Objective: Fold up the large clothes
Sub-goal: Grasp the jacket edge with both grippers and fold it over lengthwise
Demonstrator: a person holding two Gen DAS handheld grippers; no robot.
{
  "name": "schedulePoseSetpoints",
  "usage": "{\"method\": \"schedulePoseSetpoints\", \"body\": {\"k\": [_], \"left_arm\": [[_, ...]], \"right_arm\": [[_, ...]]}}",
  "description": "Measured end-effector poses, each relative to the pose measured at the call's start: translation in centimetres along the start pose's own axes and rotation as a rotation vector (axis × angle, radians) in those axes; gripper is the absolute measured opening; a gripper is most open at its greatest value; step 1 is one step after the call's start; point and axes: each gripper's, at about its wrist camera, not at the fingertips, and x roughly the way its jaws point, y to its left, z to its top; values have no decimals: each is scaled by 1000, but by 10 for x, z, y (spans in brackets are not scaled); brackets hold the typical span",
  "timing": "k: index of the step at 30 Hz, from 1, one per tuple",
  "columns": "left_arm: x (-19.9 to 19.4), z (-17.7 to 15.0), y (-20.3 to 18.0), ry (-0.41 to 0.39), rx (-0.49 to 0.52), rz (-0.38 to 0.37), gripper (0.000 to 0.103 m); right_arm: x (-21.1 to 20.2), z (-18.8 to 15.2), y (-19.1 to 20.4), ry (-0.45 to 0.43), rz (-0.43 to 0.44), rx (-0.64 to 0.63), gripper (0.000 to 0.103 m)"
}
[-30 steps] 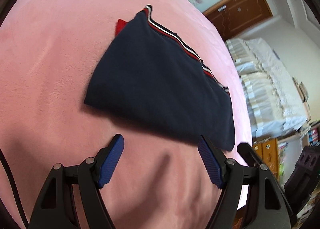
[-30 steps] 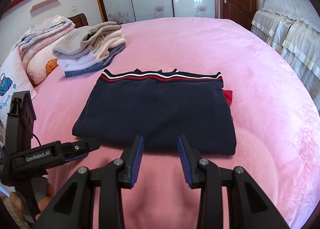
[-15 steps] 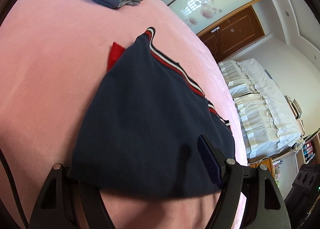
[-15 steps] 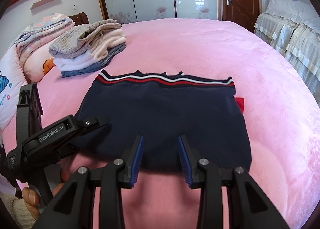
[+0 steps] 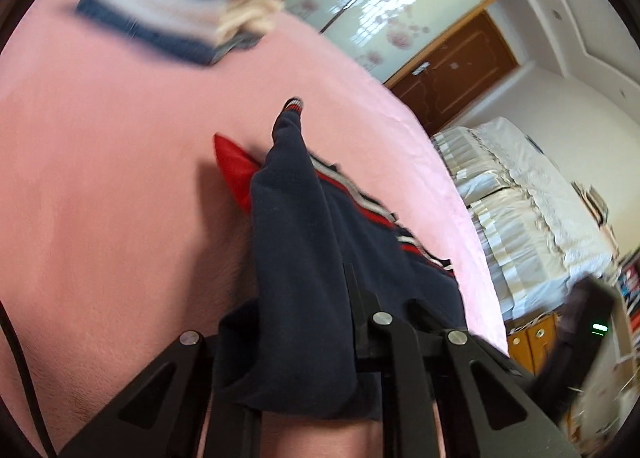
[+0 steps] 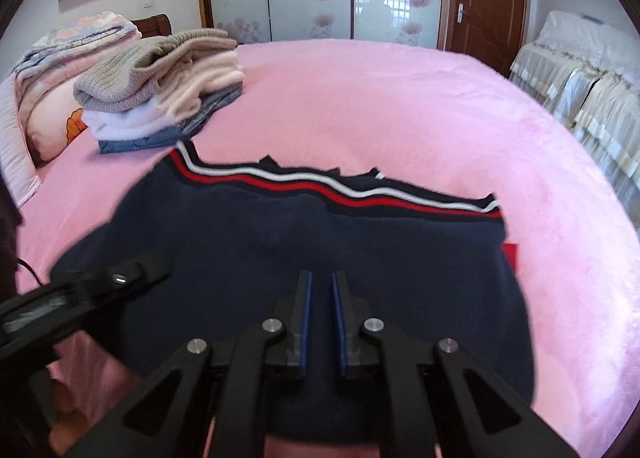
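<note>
The folded navy fleece garment with a red-and-white striped hem [image 6: 304, 242] lies at lower centre on the pink plush bed [image 6: 400, 98]; the left gripper [image 5: 320, 322] jaws are closing on its bunched near edge; the right gripper [image 6: 321, 322] jaws are closing over the fabric, grip unclear; a stack of folded knitwear [image 6: 160, 90] sits upper left.

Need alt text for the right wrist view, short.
The right gripper, jaws closing, bites the near edge of a navy garment with red and white stripes, on a pink bedspread. A stack of folded clothes sits behind it, left.
</note>
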Motion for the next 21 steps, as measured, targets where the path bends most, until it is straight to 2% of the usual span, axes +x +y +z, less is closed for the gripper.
{"method": "schedulePoseSetpoints", "body": {"k": [5,10,14,18,21], "left_arm": [[-6,2,-40,-27,140,-26,10],[-5,0,-79,-30,254,-62,10],[2,0,-102,-14,300,-72,10],[4,-2,-114,-4,348,-58,10],[9,-7,-124,10,371,-43,11]], "right_arm": [[28,-10,-14,91,103,75,4],[29,-15,-27,101,160,122,0],[29,-14,-35,117,220,156,0],[13,-13,-53,134,332,207,0],[-14,-14,-70,101,320,208,0]]}}
